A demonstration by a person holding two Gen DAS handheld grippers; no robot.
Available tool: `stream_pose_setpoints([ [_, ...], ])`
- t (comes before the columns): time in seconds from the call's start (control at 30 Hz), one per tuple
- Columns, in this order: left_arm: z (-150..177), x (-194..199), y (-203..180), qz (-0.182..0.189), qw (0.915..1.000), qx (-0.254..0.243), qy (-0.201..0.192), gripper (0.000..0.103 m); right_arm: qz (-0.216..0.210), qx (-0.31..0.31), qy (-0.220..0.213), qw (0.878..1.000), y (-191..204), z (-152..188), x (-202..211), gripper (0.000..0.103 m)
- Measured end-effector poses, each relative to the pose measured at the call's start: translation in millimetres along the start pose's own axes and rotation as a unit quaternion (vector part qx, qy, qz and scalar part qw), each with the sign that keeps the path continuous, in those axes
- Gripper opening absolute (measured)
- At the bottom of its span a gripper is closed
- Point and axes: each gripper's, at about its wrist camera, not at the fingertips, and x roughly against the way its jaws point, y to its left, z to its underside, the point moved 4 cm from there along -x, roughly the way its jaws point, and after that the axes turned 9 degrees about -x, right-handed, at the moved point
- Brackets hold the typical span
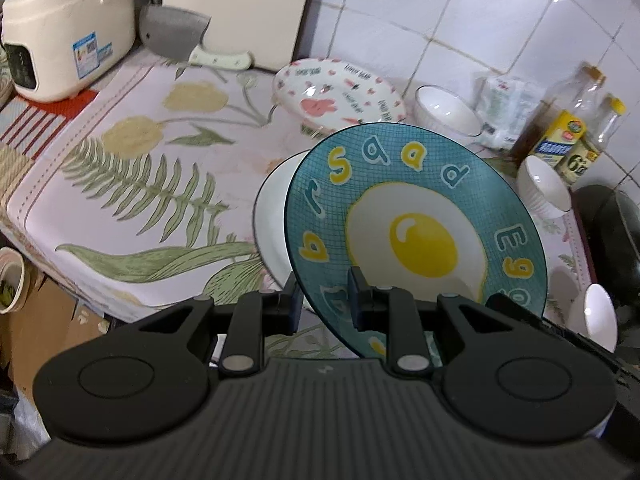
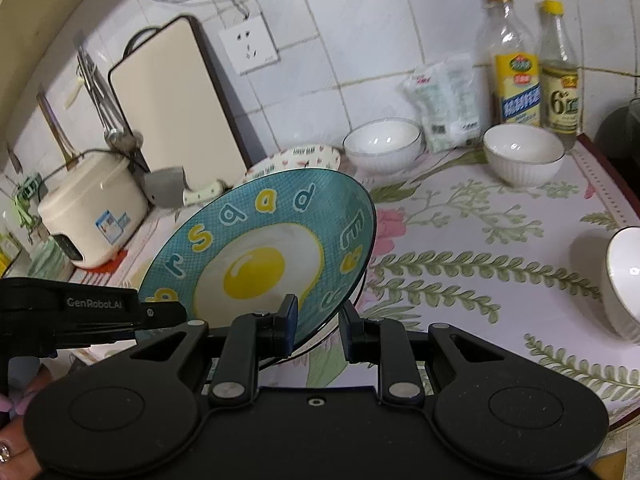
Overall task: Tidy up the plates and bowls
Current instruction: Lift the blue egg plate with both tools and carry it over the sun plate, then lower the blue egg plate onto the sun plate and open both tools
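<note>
A teal plate with a fried-egg picture (image 1: pixel 416 224) is held tilted above the counter by both grippers. My left gripper (image 1: pixel 325 304) is shut on its near rim. My right gripper (image 2: pixel 318 330) is shut on its lower rim, and the plate (image 2: pixel 260 252) fills the middle of the right wrist view. A white plate (image 1: pixel 272 208) lies flat under it. A white plate with pink hearts (image 1: pixel 336 96) lies further back, also in the right wrist view (image 2: pixel 304 156). Three white ribbed bowls (image 2: pixel 382 144) (image 2: pixel 524 154) (image 2: pixel 622 280) stand on the floral cloth.
A cream rice cooker (image 1: pixel 68 28) stands at the back left with a cleaver (image 1: pixel 176 32) and a cutting board (image 2: pixel 168 92) against the tiled wall. Two bottles (image 2: pixel 516 64) (image 2: pixel 560 68) and a white bag (image 2: pixel 444 100) stand at the back right. A dark pot (image 1: pixel 616 232) sits past the counter's right edge.
</note>
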Motion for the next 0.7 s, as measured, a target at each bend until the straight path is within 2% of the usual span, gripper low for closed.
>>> stream_pose_setpoints([
  [0.3,9.3,-33.3,16.4,-0.011,0.9988,0.021,0.044,0.021,0.010,-0.005,0.043,0.999,0.4,13.2,-34.7,0.026],
  [0.7,-4.7,-61.5,24.8,-0.017,0.9961,0.034,0.079,0.021,0.028,0.002,0.076,0.997,3.0,-2.7,-69.6,0.026],
])
